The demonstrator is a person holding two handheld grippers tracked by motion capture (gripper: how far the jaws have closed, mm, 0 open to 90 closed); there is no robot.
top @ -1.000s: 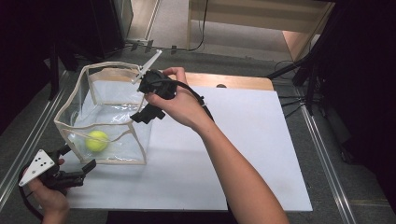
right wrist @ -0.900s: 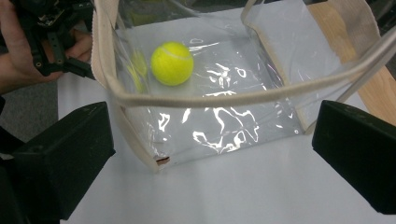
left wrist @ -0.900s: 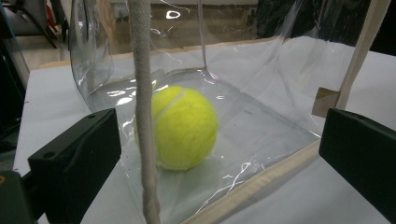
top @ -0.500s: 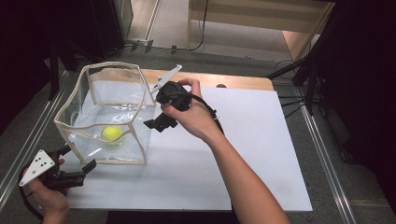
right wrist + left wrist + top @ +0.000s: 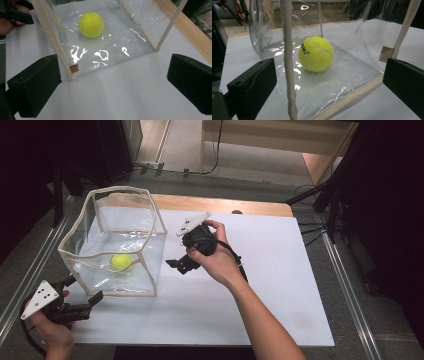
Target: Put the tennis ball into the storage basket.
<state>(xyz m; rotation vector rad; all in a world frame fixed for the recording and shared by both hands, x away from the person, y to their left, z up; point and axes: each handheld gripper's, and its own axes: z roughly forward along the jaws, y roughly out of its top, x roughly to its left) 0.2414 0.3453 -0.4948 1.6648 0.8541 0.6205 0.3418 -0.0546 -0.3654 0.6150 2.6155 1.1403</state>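
A yellow tennis ball (image 5: pixel 121 262) lies on the floor of a clear plastic bag (image 5: pixel 123 189) with cream trim, standing open on the left of the white board. My left gripper (image 5: pixel 82 290) is open at the bag's near left corner, outside it; its own view shows the ball (image 5: pixel 315 53) behind the corner trim (image 5: pixel 287 55). My right gripper (image 5: pixel 179 265) hangs open just right of the bag, over the board, holding nothing. Through the clear wall the right gripper view shows the ball (image 5: pixel 91 24) beyond the bag's edge (image 5: pixel 53 42).
The white board (image 5: pixel 270 285) lies on a wooden table top (image 5: pixel 225 205) between metal rails. The other hand and its gripper (image 5: pixel 15 13) show at the top left of the right gripper view. Dark stands and cables border the far and right sides.
My right gripper has moved from above the bag's rim to the right and down beside it. The ball has rolled a little to the right inside the bag. The left gripper has stayed put.
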